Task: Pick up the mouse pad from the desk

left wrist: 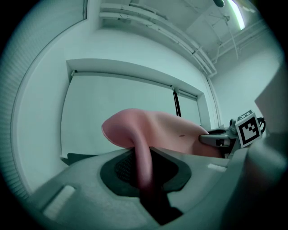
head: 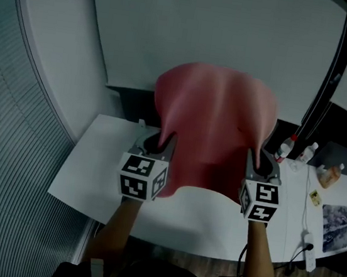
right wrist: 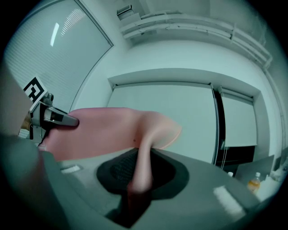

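Pink mouse pad (head: pixel 213 127) floats above the counter (head: pixel 212 228), left gripper (head: pixel 160 142) and right gripper (head: pixel 260 165) fingers clamped on its edge. It's floppy, so uneven pulling could slip it free.

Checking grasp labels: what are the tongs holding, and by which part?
Both hold the pink mouse pad: left tongs clamp its left edge, right tongs its right edge.

Right gripper (right wrist: pixel 138 179) is clamped on the pad (right wrist: pixel 103 132), with the pink edge pinched upright between its jaws. The pad arches up and sweeps left to the left gripper (right wrist: pixel 67 120), which bites the other edge. A bottle (right wrist: pixel 254 181) sits low right.
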Available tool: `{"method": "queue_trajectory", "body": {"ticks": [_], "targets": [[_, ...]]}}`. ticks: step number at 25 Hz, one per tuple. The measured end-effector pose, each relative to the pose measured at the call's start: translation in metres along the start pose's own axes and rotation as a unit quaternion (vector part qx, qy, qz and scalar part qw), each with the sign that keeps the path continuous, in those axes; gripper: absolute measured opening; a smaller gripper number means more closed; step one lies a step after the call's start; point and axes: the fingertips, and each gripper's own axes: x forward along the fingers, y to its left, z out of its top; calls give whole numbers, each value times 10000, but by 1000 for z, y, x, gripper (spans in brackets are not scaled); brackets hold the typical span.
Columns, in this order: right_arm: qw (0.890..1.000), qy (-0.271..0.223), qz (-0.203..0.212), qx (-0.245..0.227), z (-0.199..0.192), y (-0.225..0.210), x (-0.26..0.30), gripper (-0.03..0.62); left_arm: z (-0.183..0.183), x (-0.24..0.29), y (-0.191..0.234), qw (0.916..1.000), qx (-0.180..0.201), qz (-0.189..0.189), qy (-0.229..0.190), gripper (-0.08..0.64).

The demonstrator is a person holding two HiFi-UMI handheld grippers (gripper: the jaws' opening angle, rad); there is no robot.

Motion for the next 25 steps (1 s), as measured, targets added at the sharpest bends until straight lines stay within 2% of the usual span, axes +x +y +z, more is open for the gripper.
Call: {"method": "queue_trajectory", "body": {"ticks": [13, 25], "targets": [[9988, -98, -486, -41, 10, -45, -46, 80, 18, 5, -51, 9989, -14, -414, -236, 69], [9950, -8, -995, -47, 2, -97, -94, 80, 22, 20, -115, 9956, -67, -902, -253, 69]]}}
